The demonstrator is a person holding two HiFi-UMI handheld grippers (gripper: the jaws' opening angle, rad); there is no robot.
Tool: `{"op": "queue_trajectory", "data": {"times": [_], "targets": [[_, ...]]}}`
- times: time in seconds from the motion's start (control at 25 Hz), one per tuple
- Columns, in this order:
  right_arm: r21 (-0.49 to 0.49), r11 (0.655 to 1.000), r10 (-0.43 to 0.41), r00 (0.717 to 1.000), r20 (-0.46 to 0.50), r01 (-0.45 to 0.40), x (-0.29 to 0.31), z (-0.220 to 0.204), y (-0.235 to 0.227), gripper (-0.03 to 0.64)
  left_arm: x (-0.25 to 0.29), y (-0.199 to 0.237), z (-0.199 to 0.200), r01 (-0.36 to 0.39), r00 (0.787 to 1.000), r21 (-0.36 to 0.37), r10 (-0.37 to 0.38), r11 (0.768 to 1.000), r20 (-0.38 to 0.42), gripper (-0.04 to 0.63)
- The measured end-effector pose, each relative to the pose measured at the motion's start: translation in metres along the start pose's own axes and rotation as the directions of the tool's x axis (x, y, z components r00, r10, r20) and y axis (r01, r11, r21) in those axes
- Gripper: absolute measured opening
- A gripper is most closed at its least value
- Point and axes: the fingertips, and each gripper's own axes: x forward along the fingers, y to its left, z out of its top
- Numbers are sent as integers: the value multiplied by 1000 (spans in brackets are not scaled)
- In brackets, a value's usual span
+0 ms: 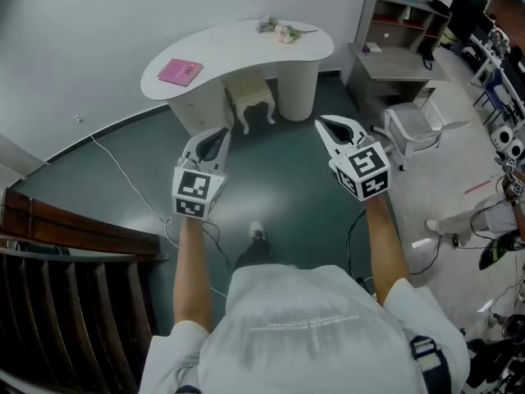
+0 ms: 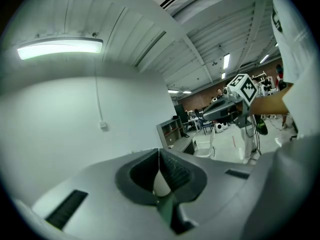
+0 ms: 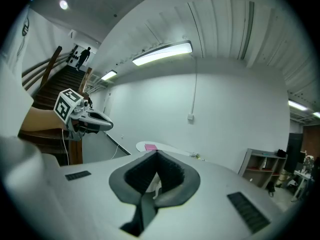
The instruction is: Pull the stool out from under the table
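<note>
Back of stool (image 1: 250,98) hidden under table (image 1: 246,48) top. Small things (image 1: 281,30) on table's right end: too small to tell. Far right of table, person (image 1: 480,213) cut off by picture edge. Right gripper view: right gripper (image 3: 156,156) body hides most of table; stool just pale sliver.

Two hand-held grippers (image 1: 221,131) (image 1: 321,122), one stool (image 1: 250,98), one table (image 1: 238,43), one pink book (image 1: 180,71)

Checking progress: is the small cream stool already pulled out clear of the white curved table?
No, the small cream stool sits tucked partly under the top of the white curved table, between its two supports.
</note>
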Motion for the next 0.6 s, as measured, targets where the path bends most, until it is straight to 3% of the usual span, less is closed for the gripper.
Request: {"op": "queue_trajectory", "data": {"times": [0.32, 0.6], "targets": [[-8, 1000, -9, 1000, -1, 9, 62, -12, -33, 9, 59, 50, -22, -6, 1000, -17, 6, 1000, 1, 18], [-14, 1000, -8, 1000, 18, 8, 142, 6, -67, 9, 124, 117, -34, 12, 1000, -23, -12, 1000, 4, 18]]}}
